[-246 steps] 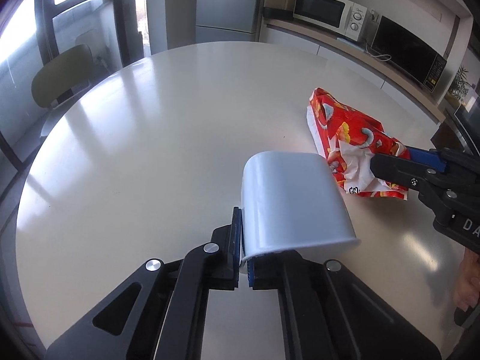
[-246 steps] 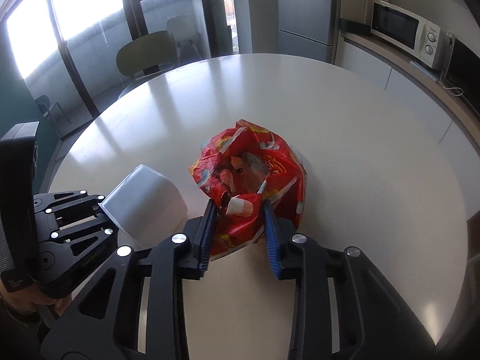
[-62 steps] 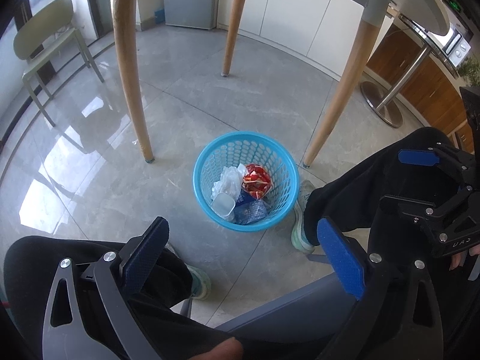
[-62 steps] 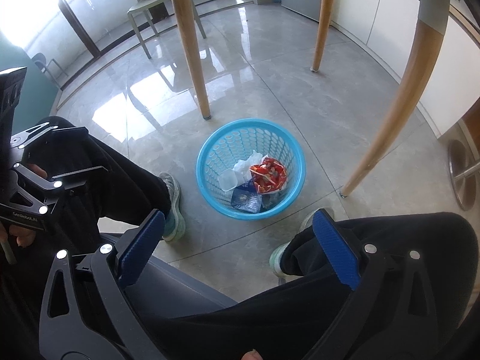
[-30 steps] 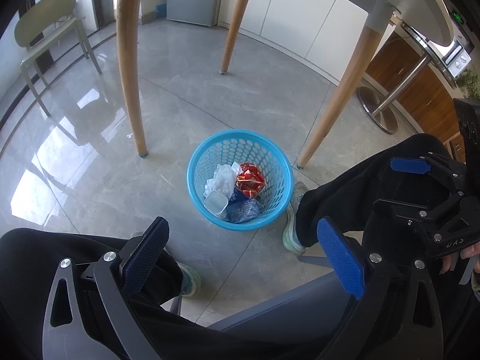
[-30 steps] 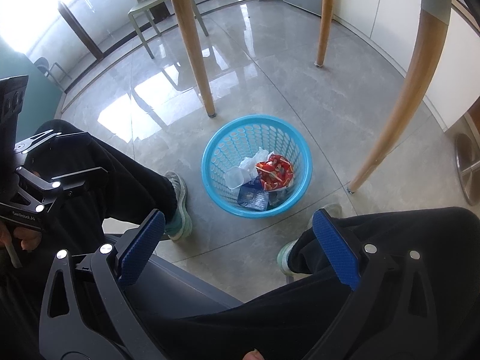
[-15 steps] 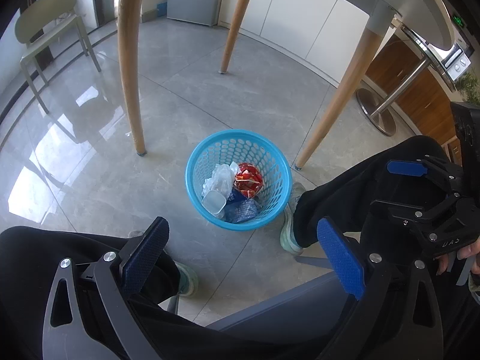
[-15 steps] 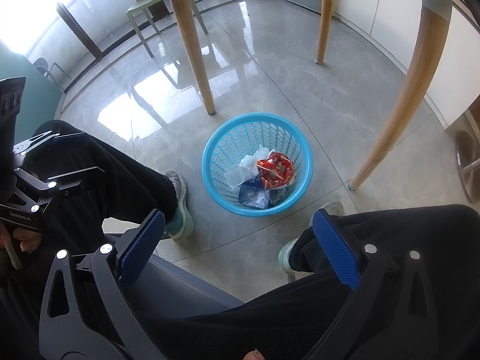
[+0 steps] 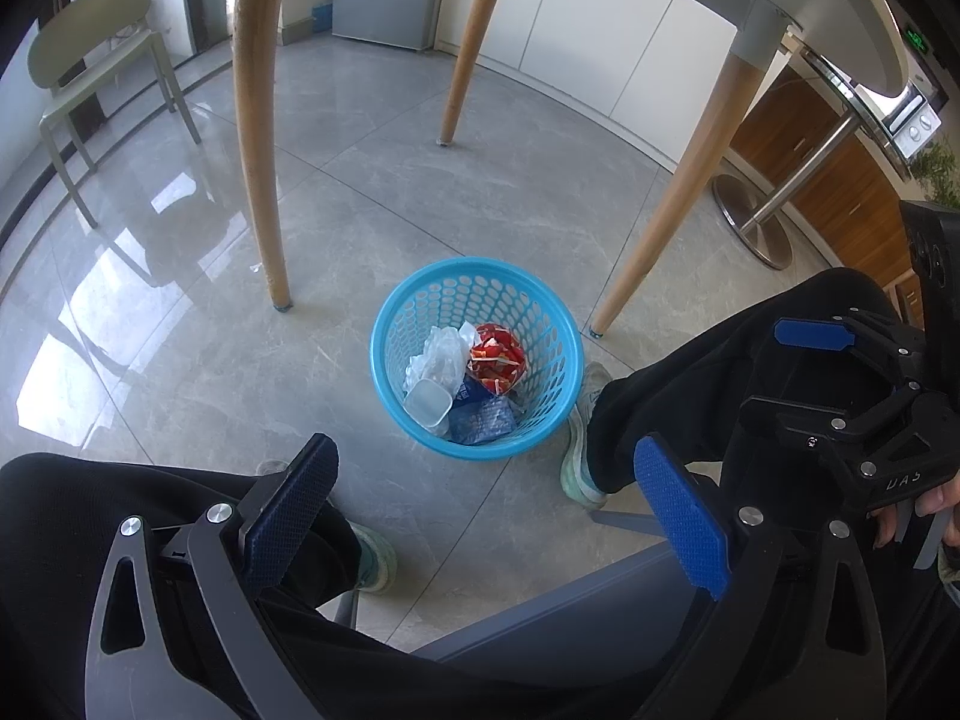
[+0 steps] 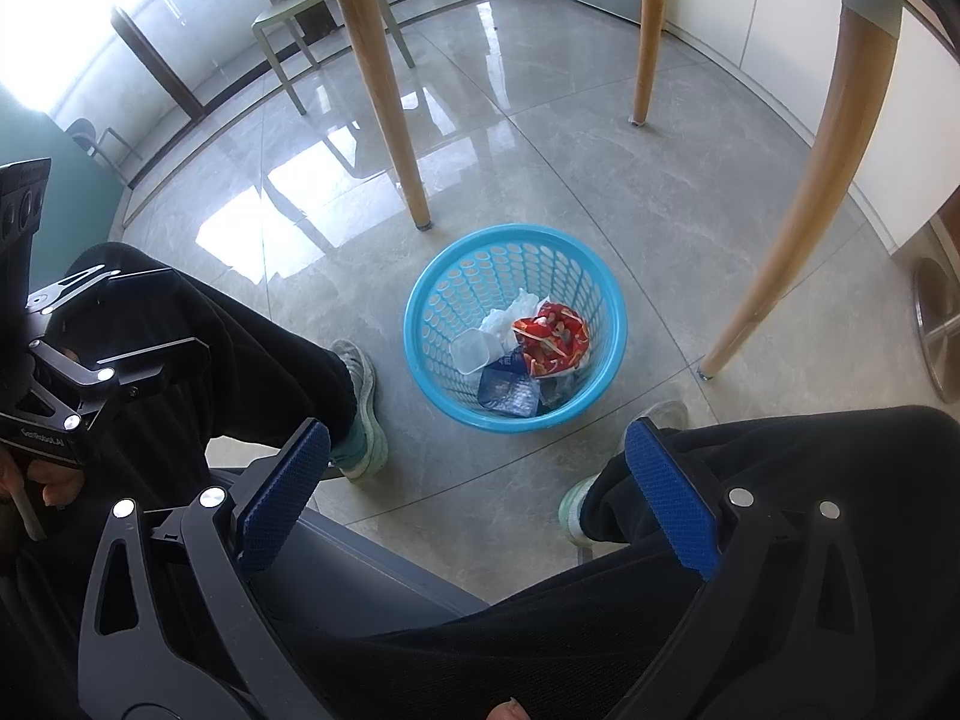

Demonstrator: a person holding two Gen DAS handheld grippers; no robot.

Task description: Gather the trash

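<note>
Both the left gripper (image 9: 486,516) and the right gripper (image 10: 477,498) are held spread wide and empty above the blue basket (image 9: 564,324). The red wrapper (image 9: 497,357) and clear cup (image 9: 427,403) are seen lying inside it. The drop is judged complete; any further trash must be sought next.

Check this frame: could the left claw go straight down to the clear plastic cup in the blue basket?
Probably yes. The left claw is open and empty, above and short of the blue basket. The clear plastic cup lies on top of the other trash, uncovered, on the near left side. Nothing crosses the path.
</note>
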